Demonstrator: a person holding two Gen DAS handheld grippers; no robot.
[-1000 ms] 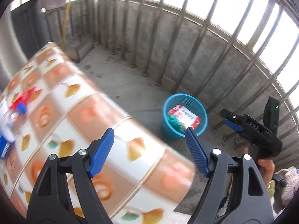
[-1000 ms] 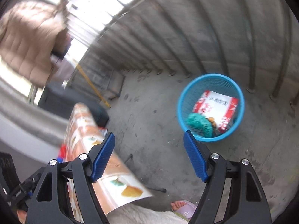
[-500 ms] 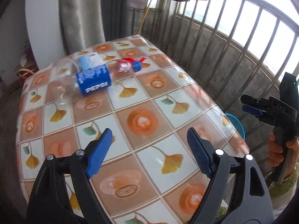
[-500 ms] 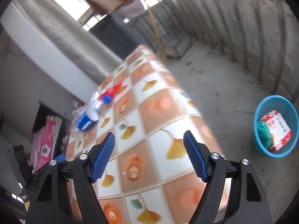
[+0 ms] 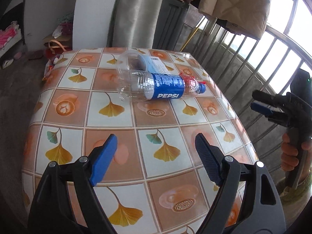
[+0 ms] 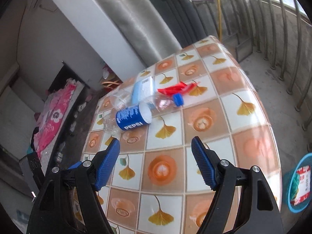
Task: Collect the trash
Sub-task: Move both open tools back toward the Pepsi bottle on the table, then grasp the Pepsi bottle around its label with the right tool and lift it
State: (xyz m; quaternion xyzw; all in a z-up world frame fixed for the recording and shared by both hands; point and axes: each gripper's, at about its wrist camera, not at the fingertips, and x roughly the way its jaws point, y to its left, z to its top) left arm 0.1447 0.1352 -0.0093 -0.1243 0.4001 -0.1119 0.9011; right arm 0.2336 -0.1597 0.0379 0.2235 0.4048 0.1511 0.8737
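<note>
Both grippers [image 5: 156,158] [image 6: 155,160] short of bottle [image 5: 159,87].

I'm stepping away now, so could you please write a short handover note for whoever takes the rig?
Left gripper: open, empty, over the table.
Right gripper: open, empty, also over the table.
On the table: Pepsi bottle lying down, red wrapper, pale blue packet.
Blue basket on the floor already holds some trash.
Left: pick up those three and drop them in the basket.
</note>
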